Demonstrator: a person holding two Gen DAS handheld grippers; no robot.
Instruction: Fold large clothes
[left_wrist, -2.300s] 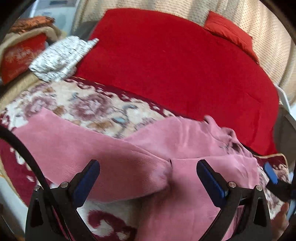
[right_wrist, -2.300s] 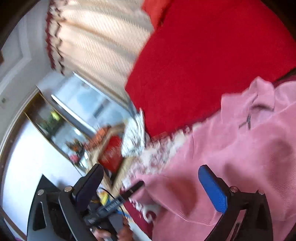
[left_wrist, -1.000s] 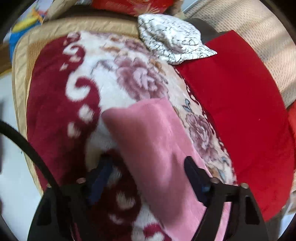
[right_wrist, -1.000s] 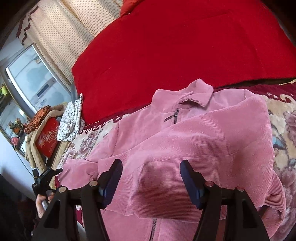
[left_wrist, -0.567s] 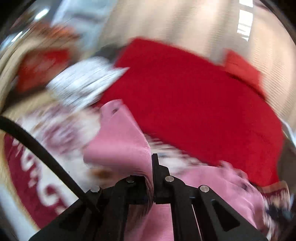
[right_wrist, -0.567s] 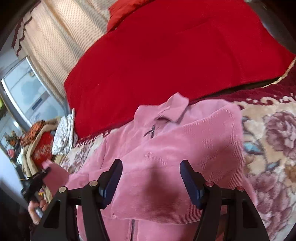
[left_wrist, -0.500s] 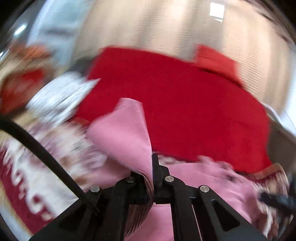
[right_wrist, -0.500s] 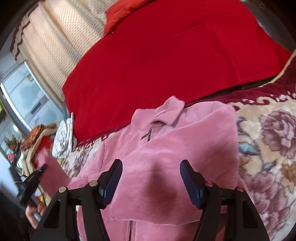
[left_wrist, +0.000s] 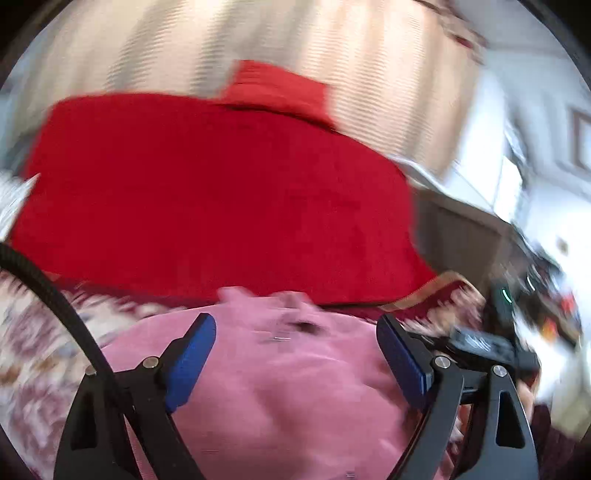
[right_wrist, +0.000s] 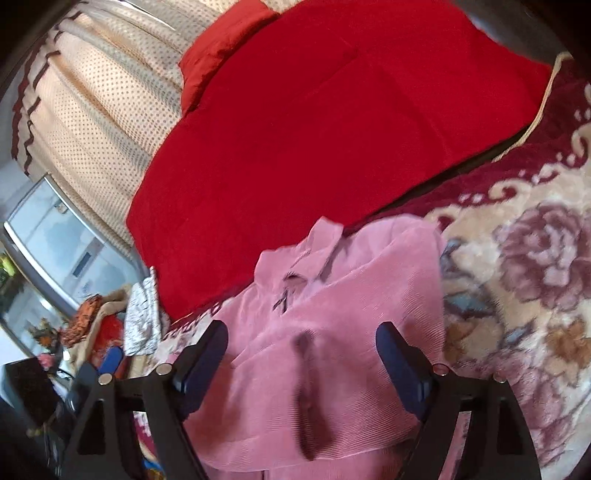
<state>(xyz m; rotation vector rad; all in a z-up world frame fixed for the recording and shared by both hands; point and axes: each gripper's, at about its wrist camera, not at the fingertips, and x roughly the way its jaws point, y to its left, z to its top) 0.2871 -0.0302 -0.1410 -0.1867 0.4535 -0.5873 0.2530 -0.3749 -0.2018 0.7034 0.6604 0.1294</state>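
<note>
Right wrist view: pink ribbed corduroy zip-front jacket (right_wrist: 332, 350) lies collar-up on the cream and maroon floral plush blanket (right_wrist: 535, 295), collar end toward the bright red flat cloth (right_wrist: 314, 129) beyond. Right side looks folded in across the chest, straight edge along the blanket; a dark crease runs down the middle. Left wrist view is blurred, but pink fabric also lies over the front there, so both sides seem brought in. Likely left: bottom-to-collar fold and smoothing; hem is out of view. Right gripper (right_wrist: 301, 356) hovers over the folded panel, jaws opening, no pinch visible. Left gripper (left_wrist: 295, 354) over the chest, jaws opening, blue pads clear of cloth. Dotted cream curtain (right_wrist: 92, 110) behind; white patterned folded cloth (right_wrist: 142, 321) far left.
</note>
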